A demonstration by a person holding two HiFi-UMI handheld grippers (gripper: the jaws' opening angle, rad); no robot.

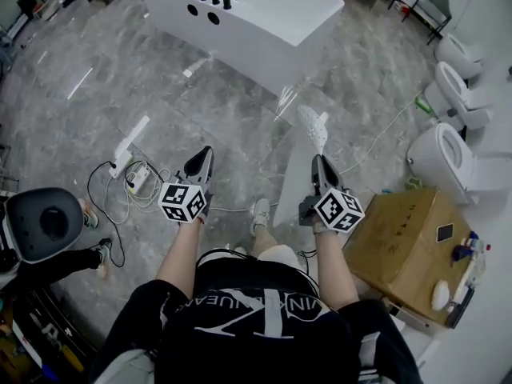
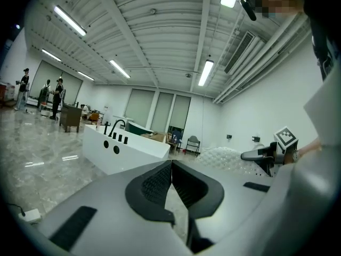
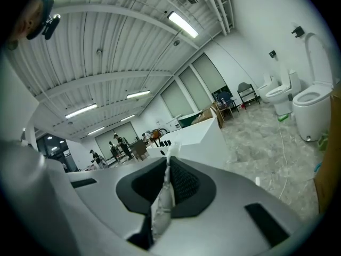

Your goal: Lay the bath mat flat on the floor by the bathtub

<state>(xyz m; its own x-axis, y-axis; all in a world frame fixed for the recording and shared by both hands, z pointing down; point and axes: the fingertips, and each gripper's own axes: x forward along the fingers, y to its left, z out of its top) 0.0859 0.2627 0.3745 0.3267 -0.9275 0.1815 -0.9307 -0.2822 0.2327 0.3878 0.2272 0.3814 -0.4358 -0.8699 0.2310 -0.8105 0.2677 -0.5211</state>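
Observation:
The bath mat (image 1: 313,129), white and translucent with a bubbled texture, hangs from my right gripper (image 1: 320,160), which is shut on its edge. A strip of the mat (image 3: 161,202) shows pinched between the jaws in the right gripper view. My left gripper (image 1: 206,152) is held level beside it, shut with nothing in it and apart from the mat. From the left gripper (image 2: 171,163) view, the mat (image 2: 226,157) bulges at the right. The white bathtub (image 1: 240,16) stands ahead on the grey marble floor, well beyond both grippers. It also shows as the bathtub (image 2: 125,151) and bathtub (image 3: 198,137).
Toilets (image 1: 448,157) line the right wall. A cardboard box (image 1: 404,246) sits at my right. A power strip with cables (image 1: 132,174) lies on the floor at left, near a black seat (image 1: 44,222) and a seated person's leg (image 1: 76,261).

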